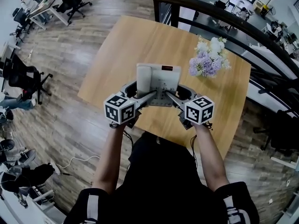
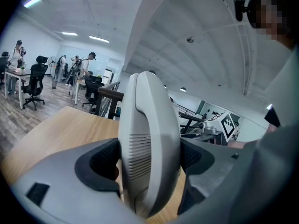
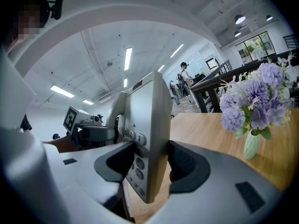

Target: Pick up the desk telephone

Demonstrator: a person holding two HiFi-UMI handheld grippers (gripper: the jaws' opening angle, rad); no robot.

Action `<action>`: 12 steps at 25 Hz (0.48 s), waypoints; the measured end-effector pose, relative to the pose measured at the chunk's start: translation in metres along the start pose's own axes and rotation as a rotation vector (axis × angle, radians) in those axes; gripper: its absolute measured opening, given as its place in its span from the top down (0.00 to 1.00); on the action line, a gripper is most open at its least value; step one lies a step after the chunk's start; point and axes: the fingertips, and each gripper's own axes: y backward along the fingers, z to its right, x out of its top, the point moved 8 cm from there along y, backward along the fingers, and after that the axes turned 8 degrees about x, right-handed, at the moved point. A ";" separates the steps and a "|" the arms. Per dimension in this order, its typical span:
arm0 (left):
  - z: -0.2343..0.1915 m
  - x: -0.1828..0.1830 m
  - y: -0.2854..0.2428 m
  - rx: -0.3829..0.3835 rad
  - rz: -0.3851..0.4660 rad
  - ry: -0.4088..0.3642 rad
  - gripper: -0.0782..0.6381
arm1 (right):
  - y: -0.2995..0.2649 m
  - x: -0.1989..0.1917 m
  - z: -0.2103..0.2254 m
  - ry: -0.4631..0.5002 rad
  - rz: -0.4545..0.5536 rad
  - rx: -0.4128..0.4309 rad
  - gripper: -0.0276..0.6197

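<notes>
My left gripper (image 2: pixel 149 160) is clamped on the desk telephone (image 1: pixel 158 80) at its handset end. My right gripper (image 3: pixel 150 164) pinches its keypad edge, just left of the flowers (image 1: pixel 209 57).

Wears a black short-sleeved top (image 1: pixel 159 171) with white-striped sleeves (image 1: pixel 91 204). Has a light-grey moulded left gripper (image 1: pixel 150 97) and a matching right gripper (image 1: pixel 171 97), each bearing a white cube (image 1: pixel 120 108) of black square markers, dark textured pads (image 2: pixel 105 160) and a thin black cable (image 1: pixel 129 138).
</notes>
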 end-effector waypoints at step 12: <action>-0.003 -0.009 -0.007 -0.007 -0.022 0.018 0.35 | -0.002 -0.009 0.006 -0.017 -0.015 -0.011 0.59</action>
